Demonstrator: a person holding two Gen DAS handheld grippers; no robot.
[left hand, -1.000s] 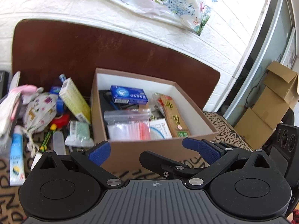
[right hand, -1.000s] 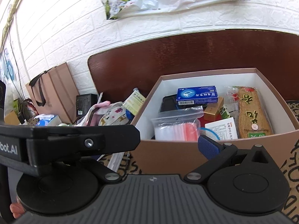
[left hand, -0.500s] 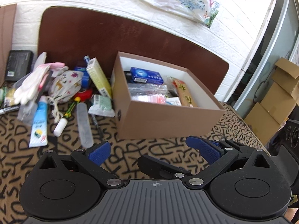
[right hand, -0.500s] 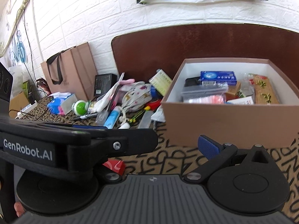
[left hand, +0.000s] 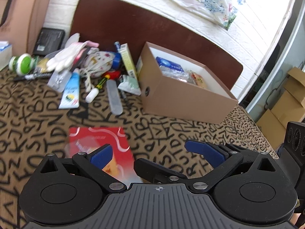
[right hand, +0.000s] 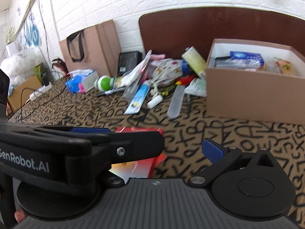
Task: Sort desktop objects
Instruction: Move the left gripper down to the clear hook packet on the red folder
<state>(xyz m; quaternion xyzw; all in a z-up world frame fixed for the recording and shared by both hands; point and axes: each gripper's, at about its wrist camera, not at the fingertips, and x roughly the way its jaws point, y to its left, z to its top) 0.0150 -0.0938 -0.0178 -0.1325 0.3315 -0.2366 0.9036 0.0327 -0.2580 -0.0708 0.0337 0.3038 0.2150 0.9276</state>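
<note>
Left of the brown box, seen from the left wrist: clutter pile; nearer, red packet under left hand-held gripper, spread wide, empty. From the right wrist: same box far right; right hand-held gripper wide, empty, over the packet.

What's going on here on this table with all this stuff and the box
Someone holding a gripper in each hand is sorting desk clutter into a brown box, which already holds a blue carton and some packets. Both the left gripper and the right gripper are open and hold nothing. A red packet lies right below them, apart from the pile of loose items left of the box, so it looks like the next pick.
</note>
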